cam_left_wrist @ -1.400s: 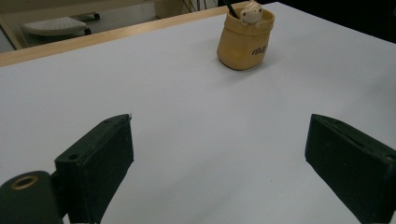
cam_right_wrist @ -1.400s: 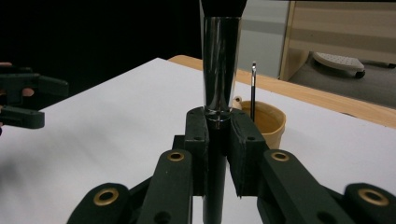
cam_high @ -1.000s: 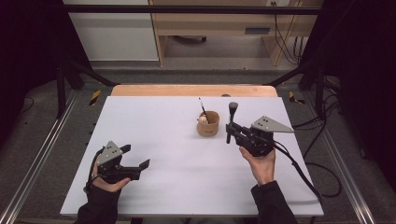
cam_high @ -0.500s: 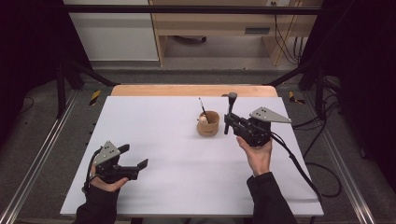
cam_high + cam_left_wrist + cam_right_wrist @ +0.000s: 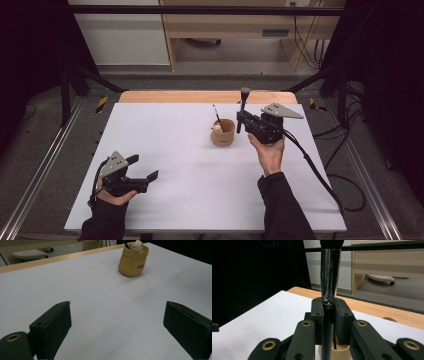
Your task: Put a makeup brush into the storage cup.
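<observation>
1. Right gripper [image 5: 243,120]: moved closer over the last second, now just right of the tan cup [image 5: 223,132]; jaws clamped on an upright makeup brush [image 5: 244,102].
2. Left gripper [image 5: 145,170]: well apart from the cup, jaws wide, empty.
3. Likely next: lower brush into cup.

The table [image 5: 165,145] is plain white on top, no pattern, with a light wood strip along the far edge. The little cup [image 5: 223,133] is a tan, mustardy yellow with small dark lettering on its side, and there's a cream-coloured figure [image 5: 137,245] poking out of it next to a thin black stick [image 5: 216,114]. Both claws are matte black with brass-coloured rivets, left claw [image 5: 142,168] and right claw [image 5: 242,119] alike, each topped by a grey plate. The brush [image 5: 330,275] has a shiny silver collar, black handle and a dark head. The sleeves are black.
</observation>
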Demonstrator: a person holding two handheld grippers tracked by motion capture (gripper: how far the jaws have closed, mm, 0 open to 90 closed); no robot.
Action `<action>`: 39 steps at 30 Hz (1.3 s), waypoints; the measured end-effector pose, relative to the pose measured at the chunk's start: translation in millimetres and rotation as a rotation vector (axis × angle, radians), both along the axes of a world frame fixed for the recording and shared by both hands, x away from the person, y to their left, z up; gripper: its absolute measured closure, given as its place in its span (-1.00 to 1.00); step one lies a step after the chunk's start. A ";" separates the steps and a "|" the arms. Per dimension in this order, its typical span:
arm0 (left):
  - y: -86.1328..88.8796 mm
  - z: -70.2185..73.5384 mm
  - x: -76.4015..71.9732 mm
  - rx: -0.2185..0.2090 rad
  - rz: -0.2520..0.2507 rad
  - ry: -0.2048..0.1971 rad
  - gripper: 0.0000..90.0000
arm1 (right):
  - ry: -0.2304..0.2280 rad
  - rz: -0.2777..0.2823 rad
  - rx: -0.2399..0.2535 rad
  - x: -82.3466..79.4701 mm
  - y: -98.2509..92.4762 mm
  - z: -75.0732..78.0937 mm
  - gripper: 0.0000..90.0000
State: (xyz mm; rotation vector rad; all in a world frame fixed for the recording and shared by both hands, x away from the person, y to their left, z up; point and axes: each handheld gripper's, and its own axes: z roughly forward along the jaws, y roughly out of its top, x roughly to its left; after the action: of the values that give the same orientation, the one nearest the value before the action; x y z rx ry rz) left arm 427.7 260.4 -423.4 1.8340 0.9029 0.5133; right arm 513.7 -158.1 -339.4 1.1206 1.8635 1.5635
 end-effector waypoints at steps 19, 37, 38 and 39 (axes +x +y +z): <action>-0.1 -1.5 1.2 -0.007 -0.002 0.008 -0.84 | 0.007 -0.041 -0.004 30.9 9.6 -4.8 0.76; 0.5 -1.6 1.6 -0.011 -0.003 0.007 -0.84 | 0.029 -0.065 -0.001 55.8 18.6 -18.6 0.76; 0.4 -1.6 1.6 -0.011 -0.003 0.006 -0.84 | 0.030 -0.065 -0.002 57.1 19.2 -20.0 0.76; 0.3 -1.6 1.5 -0.010 -0.003 0.006 -0.84 | 0.033 -0.066 -0.001 58.3 19.8 -21.3 0.76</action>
State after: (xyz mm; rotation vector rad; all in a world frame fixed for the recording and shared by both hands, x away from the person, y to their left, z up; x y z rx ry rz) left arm 429.3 260.7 -425.1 1.8288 0.9047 0.5007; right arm 572.0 -138.4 -360.7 1.2021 1.8292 1.5168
